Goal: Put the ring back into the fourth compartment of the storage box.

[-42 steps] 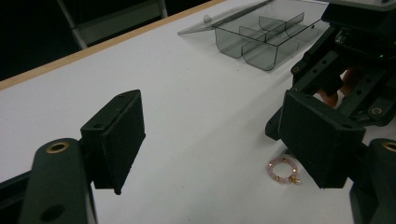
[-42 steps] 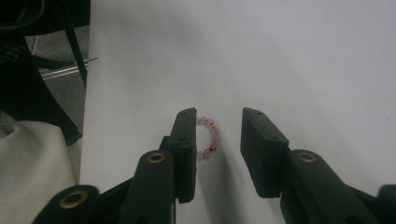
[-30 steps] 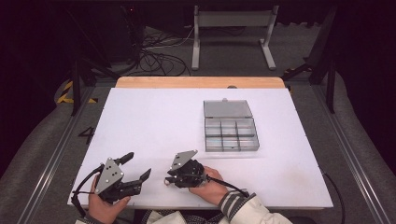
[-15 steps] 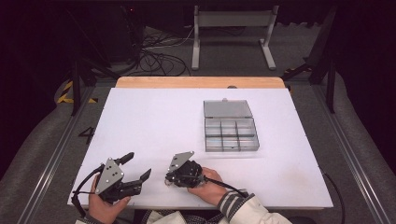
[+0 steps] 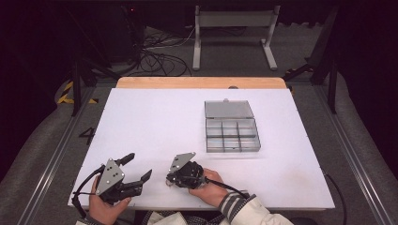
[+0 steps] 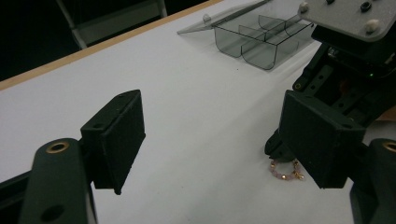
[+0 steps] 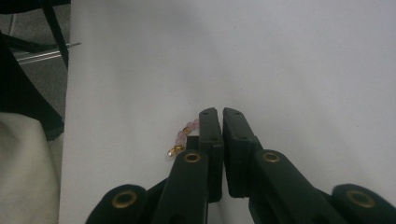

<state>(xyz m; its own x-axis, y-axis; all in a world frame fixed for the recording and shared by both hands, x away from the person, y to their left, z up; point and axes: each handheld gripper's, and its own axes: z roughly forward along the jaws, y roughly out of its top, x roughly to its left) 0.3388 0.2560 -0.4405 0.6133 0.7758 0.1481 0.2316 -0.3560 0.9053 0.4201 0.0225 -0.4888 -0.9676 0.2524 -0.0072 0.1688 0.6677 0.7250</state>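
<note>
A small bracelet of pink and gold beads (image 7: 183, 136) lies on the white table (image 5: 155, 122) near its front edge. My right gripper (image 7: 220, 113) is shut, tips down on the table. The beads curl out from beside its left jaw and none show between the jaws. The left gripper view shows the same bracelet (image 6: 285, 169) just under the right gripper's tip (image 6: 276, 148). My left gripper (image 5: 138, 165) is open with nothing between its jaws, a short way left of the right gripper (image 5: 171, 179).
A clear plastic compartment box (image 5: 232, 136) stands open at the table's centre right, its lid (image 5: 227, 109) laid back. A wooden strip (image 5: 202, 82) edges the far side. Cables and a metal stand lie on the floor beyond.
The right gripper has shifted slightly to the left along the front edge. The left gripper has stayed put.
</note>
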